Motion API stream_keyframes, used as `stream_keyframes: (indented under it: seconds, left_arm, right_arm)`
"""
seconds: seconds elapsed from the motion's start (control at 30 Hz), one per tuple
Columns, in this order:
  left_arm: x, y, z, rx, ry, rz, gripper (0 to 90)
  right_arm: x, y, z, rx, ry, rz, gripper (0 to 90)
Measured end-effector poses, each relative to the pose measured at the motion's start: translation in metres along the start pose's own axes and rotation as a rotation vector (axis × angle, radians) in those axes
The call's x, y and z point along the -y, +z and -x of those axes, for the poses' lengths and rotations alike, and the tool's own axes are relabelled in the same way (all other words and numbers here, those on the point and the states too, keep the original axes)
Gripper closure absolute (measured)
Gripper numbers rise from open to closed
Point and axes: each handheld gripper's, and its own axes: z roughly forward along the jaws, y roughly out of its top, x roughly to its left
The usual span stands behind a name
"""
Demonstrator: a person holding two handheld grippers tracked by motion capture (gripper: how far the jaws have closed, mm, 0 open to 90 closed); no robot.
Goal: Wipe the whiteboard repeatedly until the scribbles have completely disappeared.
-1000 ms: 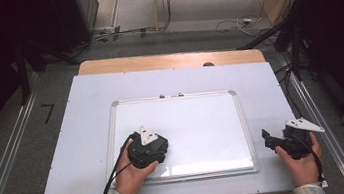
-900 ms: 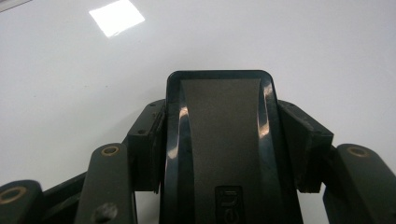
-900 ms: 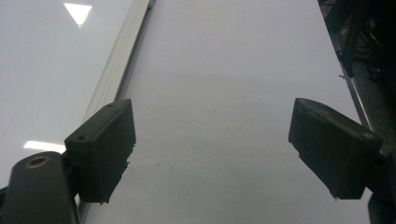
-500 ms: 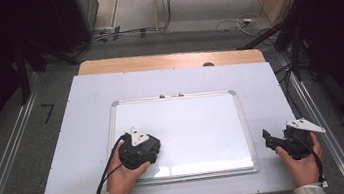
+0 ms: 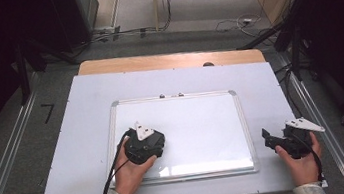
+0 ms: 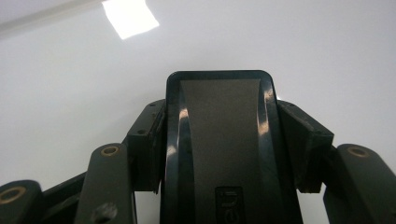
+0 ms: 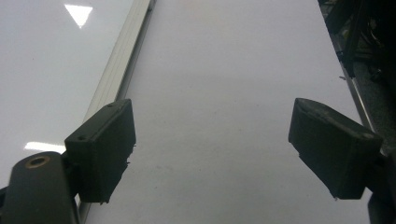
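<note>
Two grippers here: left gripper (image 5: 147, 143) clamps a black eraser (image 6: 219, 140) on the whiteboard (image 5: 198, 118); right gripper (image 7: 212, 149) sits wide open, empty, over the table (image 7: 224, 70).

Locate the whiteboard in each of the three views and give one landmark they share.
High view: whiteboard lies mid-table, under the left gripper.
Left gripper view: its white surface is the background behind a black eraser.
Right gripper view: upper left.
Shared landmark: its aluminium frame.
</note>
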Motion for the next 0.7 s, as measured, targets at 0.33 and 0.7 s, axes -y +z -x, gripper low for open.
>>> stream_keyframes:
  seconds: [0.33,0.7]
  left_arm:
    - [-0.012,-0.025,-0.004,-0.019,-0.047,0.071,40.8]
    - [-0.006,-0.037,-0.012,-0.039,-0.070,0.091,40.7]
  right_arm:
    - [0.000,0.000,-0.002,-0.001,-0.005,-0.002,13.6]
    - [-0.001,0.001,-0.002,-0.007,-0.005,-0.002,13.6]
